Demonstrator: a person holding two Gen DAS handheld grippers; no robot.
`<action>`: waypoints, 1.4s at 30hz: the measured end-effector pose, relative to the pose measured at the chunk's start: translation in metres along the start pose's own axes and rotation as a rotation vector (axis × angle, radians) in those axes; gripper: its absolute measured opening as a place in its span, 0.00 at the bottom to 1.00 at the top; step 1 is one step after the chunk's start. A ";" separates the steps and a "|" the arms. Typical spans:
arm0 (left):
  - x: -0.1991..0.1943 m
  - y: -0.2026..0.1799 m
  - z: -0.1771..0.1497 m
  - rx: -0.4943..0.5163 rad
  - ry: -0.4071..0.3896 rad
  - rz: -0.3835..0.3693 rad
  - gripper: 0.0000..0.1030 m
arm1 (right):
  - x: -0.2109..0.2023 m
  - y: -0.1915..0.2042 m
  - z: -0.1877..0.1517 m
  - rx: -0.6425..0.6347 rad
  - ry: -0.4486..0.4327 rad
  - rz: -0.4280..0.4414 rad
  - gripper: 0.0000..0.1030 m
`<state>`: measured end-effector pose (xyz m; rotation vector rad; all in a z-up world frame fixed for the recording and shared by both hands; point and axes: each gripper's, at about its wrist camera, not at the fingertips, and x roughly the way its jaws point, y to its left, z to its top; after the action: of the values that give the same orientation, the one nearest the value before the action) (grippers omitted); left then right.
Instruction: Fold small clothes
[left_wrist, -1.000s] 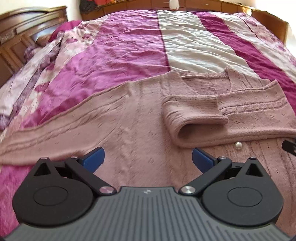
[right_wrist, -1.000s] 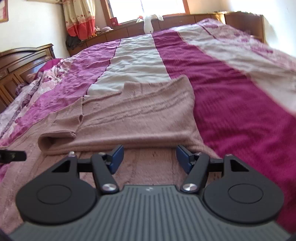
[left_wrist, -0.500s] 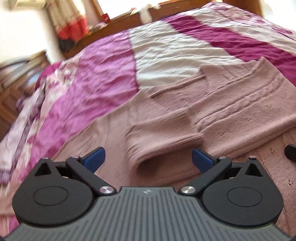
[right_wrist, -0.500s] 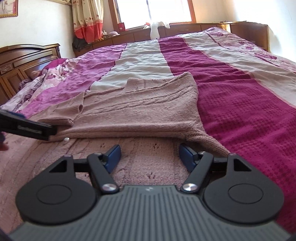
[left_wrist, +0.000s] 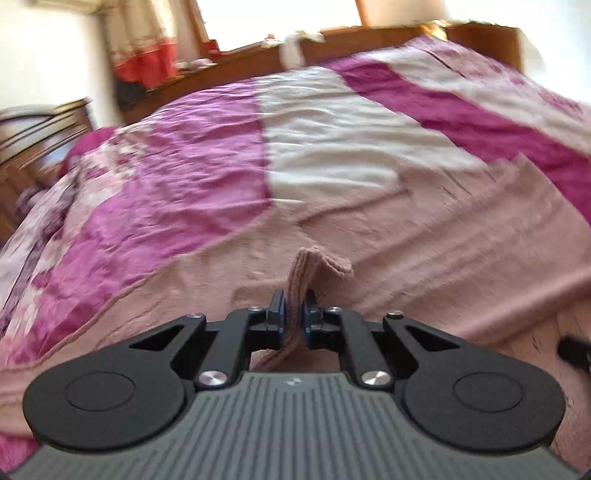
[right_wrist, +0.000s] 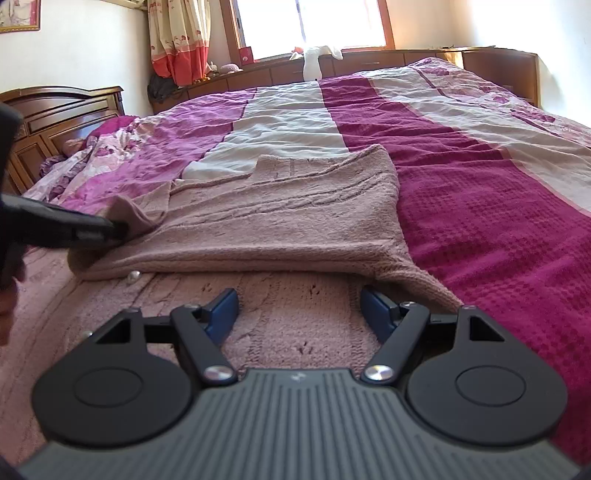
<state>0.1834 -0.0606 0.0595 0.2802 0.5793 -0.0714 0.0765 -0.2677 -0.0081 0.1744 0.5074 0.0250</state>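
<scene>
Cardigan (right_wrist: 295, 218): pink knit, flat on bed (right_wrist: 480, 192), one side already folded over the body; landmark for all below.
Left tongs (left_wrist: 293, 314): jaws just snapped together, clamped on the sleeve cuff (left_wrist: 317, 264), near cardigan's left half. Pinched there, I judge, so I can carry the sleeve across w/o it slipping.
Right tongs (right_wrist: 299, 310): jaws apart, just been widening, nothing btwn them; low over cardigan's near hem, by the folded edge. Prob. staged for next grab.
Button (right_wrist: 133, 275): just under folded edge.
</scene>
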 end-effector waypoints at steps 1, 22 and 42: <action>-0.001 0.010 0.001 -0.033 0.000 0.010 0.10 | 0.000 0.000 0.000 -0.001 0.000 -0.001 0.72; 0.004 0.106 -0.051 -0.192 0.162 0.180 0.59 | 0.000 0.002 0.000 -0.009 0.000 -0.004 0.73; -0.066 0.180 -0.070 -0.422 0.180 0.203 0.63 | -0.002 0.003 0.007 -0.011 0.025 -0.014 0.73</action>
<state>0.1173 0.1307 0.0837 -0.0675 0.7254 0.2727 0.0778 -0.2660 -0.0009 0.1601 0.5330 0.0167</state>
